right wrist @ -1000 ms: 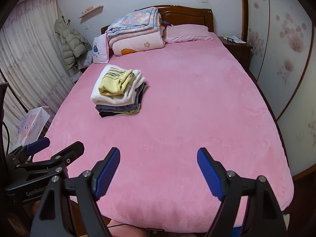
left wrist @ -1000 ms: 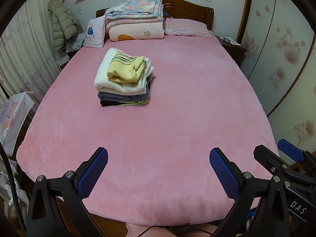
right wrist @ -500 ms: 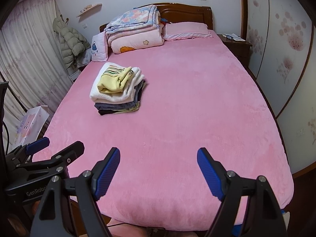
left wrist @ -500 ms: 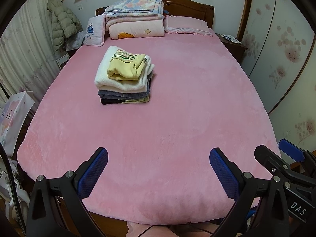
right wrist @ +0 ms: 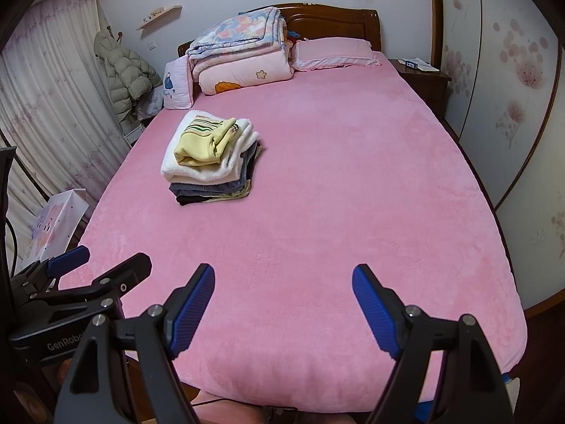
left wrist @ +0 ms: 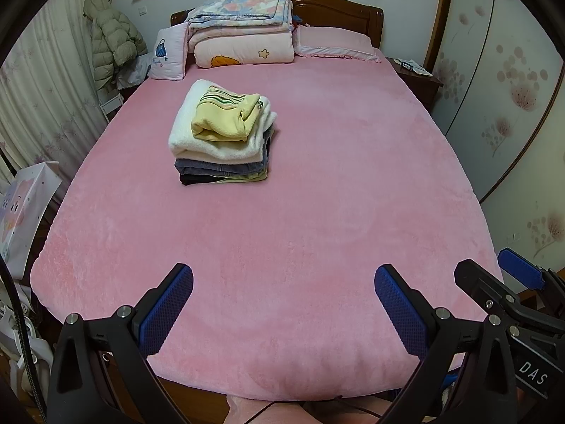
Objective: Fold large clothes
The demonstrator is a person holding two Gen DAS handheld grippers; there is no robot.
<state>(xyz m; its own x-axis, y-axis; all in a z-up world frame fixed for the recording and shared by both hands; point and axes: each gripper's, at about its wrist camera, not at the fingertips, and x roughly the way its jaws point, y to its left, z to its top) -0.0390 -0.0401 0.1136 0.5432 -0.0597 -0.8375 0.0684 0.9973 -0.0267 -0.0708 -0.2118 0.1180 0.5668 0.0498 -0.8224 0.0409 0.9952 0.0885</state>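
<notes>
A stack of folded clothes [left wrist: 222, 141] lies on the left half of the pink bed [left wrist: 317, 219], with a yellow garment on top, a white fleece under it and dark items below. It also shows in the right wrist view [right wrist: 212, 162]. My left gripper [left wrist: 282, 293] is open and empty over the foot of the bed. My right gripper [right wrist: 282, 293] is open and empty beside it, also at the foot end. Each gripper appears at the edge of the other's view.
Folded quilts [left wrist: 243, 31] and a pink pillow [left wrist: 335, 42] lie at the headboard. A nightstand [left wrist: 416, 77] stands at the right, a coat [left wrist: 113, 42] hangs at the left, and a paper bag [left wrist: 24, 212] stands by the bed's left side.
Both grippers have tilted slightly, so the bed and the stack sit a little lower in the views. Nothing on the bed has moved.
</notes>
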